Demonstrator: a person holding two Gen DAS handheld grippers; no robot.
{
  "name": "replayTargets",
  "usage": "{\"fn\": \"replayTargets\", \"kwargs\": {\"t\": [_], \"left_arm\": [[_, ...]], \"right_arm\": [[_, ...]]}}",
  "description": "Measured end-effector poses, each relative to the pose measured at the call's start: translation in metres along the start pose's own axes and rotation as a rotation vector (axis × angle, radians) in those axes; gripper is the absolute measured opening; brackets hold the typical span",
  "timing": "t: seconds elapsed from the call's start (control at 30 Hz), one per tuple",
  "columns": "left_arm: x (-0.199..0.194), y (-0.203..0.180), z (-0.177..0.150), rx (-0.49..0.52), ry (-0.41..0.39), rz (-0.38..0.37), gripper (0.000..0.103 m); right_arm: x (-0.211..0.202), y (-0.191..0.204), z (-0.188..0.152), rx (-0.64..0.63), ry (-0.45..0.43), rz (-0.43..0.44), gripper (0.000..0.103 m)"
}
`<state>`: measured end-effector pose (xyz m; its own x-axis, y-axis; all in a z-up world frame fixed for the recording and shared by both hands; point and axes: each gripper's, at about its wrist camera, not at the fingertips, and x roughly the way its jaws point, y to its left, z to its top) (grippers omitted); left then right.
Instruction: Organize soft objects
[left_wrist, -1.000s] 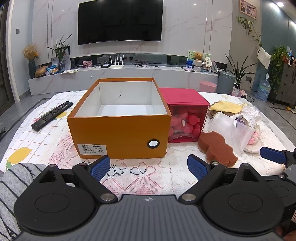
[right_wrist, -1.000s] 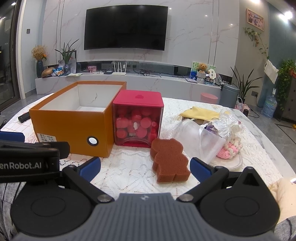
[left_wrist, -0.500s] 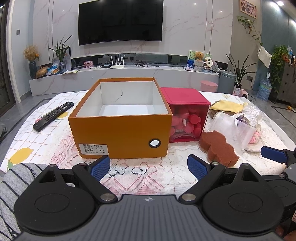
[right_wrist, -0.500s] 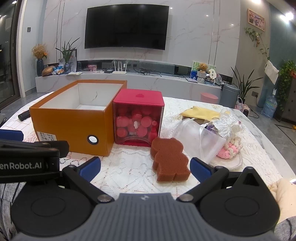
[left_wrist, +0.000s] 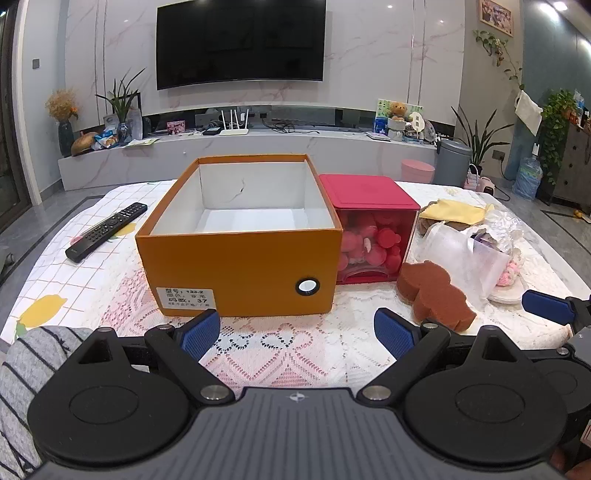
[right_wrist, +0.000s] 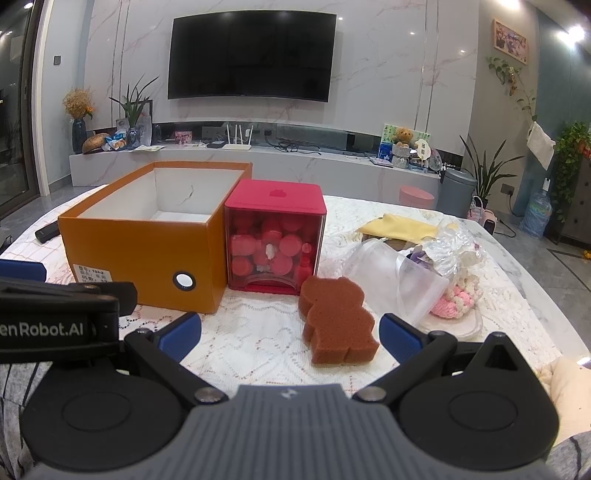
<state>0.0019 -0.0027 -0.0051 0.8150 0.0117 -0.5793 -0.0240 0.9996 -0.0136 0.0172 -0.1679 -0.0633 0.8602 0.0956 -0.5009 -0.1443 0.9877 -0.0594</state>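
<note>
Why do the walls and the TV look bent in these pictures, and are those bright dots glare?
Left wrist view: the fisheye lens bows the TV and wall lines, while the orange box stays sharp. Right wrist view: the same bending; ceiling lights flare as white spots at top right, the room is dim, and the brown sponge is slightly soft.
</note>
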Motion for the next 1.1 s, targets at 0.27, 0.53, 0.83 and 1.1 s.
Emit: {"fn": "replayTargets", "kwargs": {"t": [0.27,0.53,0.83,1.1], "left_arm": [[0.001,-0.016,0.017,0.026,-0.031,-0.015,0.103],[0.023,-0.037,0.04,0.04,-0.041,-0.074,0.103],[0.067,-0.074,0.042,0.115,0.022,-0.201,0.103],[0.109,-0.119,0.007,0.243,0.106,-0.367,0.103]], "right_arm": [[0.001,-0.014,0.005,0.074,-0.003,-0.051,0.1],[0.01,-0.053,0.01,0.178,0.05,-0.205,0.1],[0.03,-0.148,0.039,0.341,0.158,-0.286,0.101],[0.1,-0.188,0.079,0.221,0.341,-0.263,0.101]]}}
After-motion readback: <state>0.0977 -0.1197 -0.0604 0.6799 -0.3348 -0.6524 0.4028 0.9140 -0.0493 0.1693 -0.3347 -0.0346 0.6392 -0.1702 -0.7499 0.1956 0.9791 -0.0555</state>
